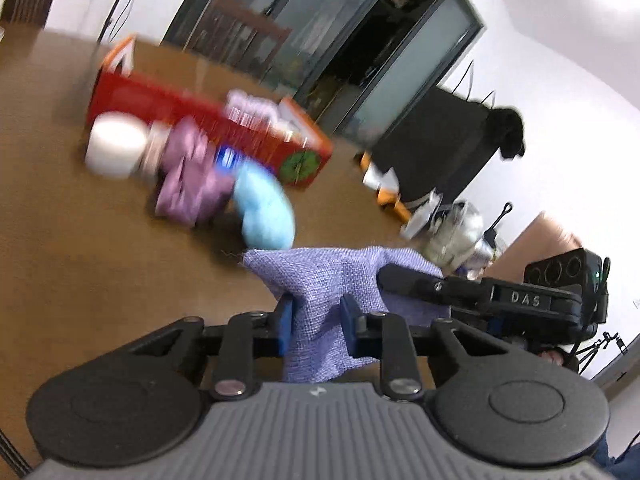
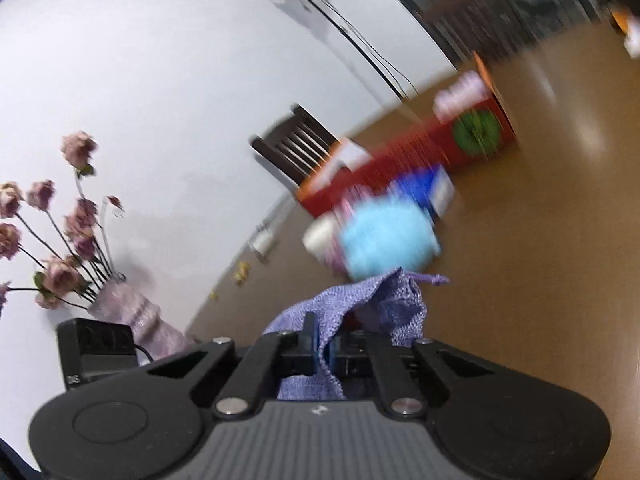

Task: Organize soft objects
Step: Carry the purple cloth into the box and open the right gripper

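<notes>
A lavender woven drawstring pouch (image 1: 320,292) is hanging above the wooden table (image 1: 100,248), its cloth bunching where it is being pinched at two spots along its edge; its cord end (image 2: 434,279) is sticking out sideways. Beyond the pouch, a fluffy light-blue soft thing (image 1: 262,212) is lying on the table. Just beside that, a crumpled purple cloth piece (image 1: 192,178) is resting, and further along a white roll (image 1: 116,146) is standing. All three are sitting right in front of the long red box (image 1: 208,120), which is lying open with pale pink soft items (image 1: 252,110) showing inside. Everything past the pouch is blurring.
</notes>
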A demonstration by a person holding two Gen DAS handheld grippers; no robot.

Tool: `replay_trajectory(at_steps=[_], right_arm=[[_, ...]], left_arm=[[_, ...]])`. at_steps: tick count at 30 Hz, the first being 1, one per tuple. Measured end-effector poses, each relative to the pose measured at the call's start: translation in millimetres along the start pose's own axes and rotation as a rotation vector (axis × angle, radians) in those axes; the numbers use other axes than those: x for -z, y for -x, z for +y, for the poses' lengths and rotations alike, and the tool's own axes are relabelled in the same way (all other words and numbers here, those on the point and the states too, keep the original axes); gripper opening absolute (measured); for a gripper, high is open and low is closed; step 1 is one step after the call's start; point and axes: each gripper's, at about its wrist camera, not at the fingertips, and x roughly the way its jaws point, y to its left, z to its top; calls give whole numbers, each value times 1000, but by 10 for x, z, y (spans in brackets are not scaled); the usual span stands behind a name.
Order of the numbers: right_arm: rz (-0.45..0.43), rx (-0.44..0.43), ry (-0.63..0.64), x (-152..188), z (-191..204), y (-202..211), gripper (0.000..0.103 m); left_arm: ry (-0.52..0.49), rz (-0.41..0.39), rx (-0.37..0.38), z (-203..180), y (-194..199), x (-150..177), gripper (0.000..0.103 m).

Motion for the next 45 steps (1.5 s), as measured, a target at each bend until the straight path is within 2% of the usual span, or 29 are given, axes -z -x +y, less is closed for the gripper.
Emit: replay_trajectory(at_steps=[3, 6, 9, 13, 15, 19, 22, 24, 25, 26, 27, 28, 29, 32, 37, 40, 42, 45], right_arm=[[-28, 4, 97, -466, 109, -88, 5], [-66, 8, 188, -1018, 155, -280, 5], [-80, 23, 202, -1593, 83, -753, 5], [-31, 72, 188, -2257, -121, -1617, 5], [-6, 103, 135, -2512, -295, -2067, 5], [70, 153, 20, -2762, -671, -2899, 5], [110, 214, -60, -2777, -917, -3373, 13], [169, 263, -60, -2745, -1003, -3608, 16], [199, 282, -48, -2715, -1015, -3676, 22], [211, 283, -40, -2674, -1031, -3694, 34], [206, 285, -44, -2667, -1039, -3689, 39], [201, 284, -52, -2667, -1049, -3673, 48], [196, 282, -49, -2653, -1053, -3665, 51], [181, 322, -4, -2682, -948, -3600, 53], [150, 337, 72, -2848, -629, -3301, 56], [118, 351, 132, -2941, -374, -2894, 57], [77, 365, 155, -2976, -213, -2528, 59], [1, 388, 184, -2973, 11, -1983, 67]], left_arm=[[-24, -49, 7, 19, -84, -453, 25], [-67, -101, -26, 111, -270, -1071, 25], [-82, -94, -67, 355, -575, -1686, 25], [-47, -64, -226, 813, -1108, -2348, 25], [-53, -31, -304, 1045, -1413, -2602, 25], [-54, 26, -439, 1440, -1903, -2888, 25], [-133, 51, -555, 1588, -2140, -2936, 29], [-130, 83, -553, 1646, -2163, -2970, 32], [-135, 73, -531, 1631, -2123, -2983, 39], [-157, 51, -517, 1580, -2083, -2959, 43], [-176, 40, -517, 1559, -2054, -2934, 44], [-183, 45, -516, 1540, -2056, -2910, 45], [-180, 57, -518, 1533, -2073, -2886, 45], [-208, 47, -549, 1429, -2027, -2814, 45], [-236, 4, -540, 1129, -1698, -2866, 45], [-256, -49, -550, 895, -1340, -2906, 47], [-277, -85, -552, 730, -1045, -2895, 51], [-314, -131, -566, 494, -657, -2714, 58]])
